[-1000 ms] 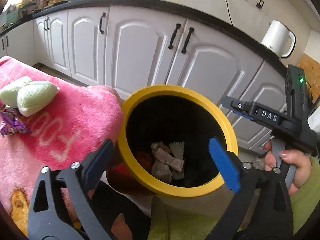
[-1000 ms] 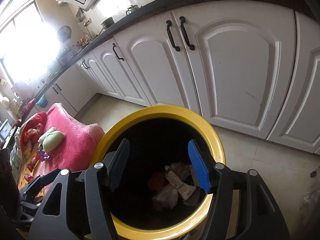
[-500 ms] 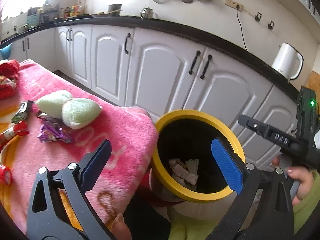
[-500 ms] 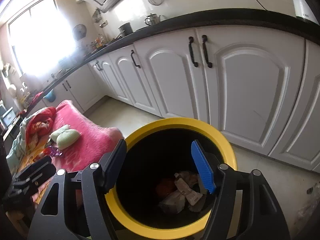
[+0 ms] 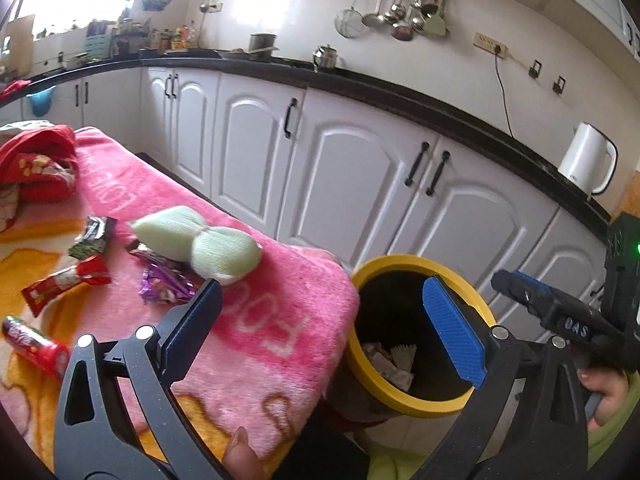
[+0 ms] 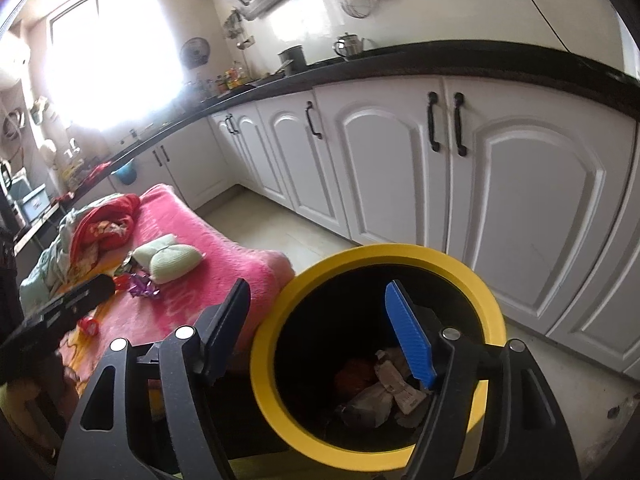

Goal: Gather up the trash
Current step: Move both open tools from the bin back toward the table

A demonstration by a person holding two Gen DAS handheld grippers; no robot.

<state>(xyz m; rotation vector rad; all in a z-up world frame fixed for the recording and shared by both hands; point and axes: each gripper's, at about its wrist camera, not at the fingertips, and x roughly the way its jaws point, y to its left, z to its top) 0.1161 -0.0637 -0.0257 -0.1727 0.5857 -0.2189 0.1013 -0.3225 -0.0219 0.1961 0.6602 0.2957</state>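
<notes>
A black bin with a yellow rim [image 5: 404, 262] [image 6: 372, 250] stands beside the pink blanket [image 5: 256, 320] and holds crumpled wrappers [image 6: 384, 384]. On the blanket lie a purple foil wrapper [image 5: 164, 284], a red wrapper [image 5: 66, 284], a dark green wrapper [image 5: 92, 234] and a red tube-shaped pack [image 5: 36, 346]. My left gripper [image 5: 320, 324] is open and empty over the blanket's edge and the bin. My right gripper [image 6: 320, 330] is open and empty just above the bin's rim.
A pale green knitted bundle [image 5: 196, 244] lies next to the purple wrapper. Red cloth [image 5: 36, 168] is piled at the blanket's far end. White kitchen cabinets [image 5: 360, 176] run behind, with a white kettle [image 5: 586, 160] on the counter.
My left gripper has lifted and swung left from over the bin towards the blanket; the wrappers have come into view. My right gripper has drawn back and up a little from the bin.
</notes>
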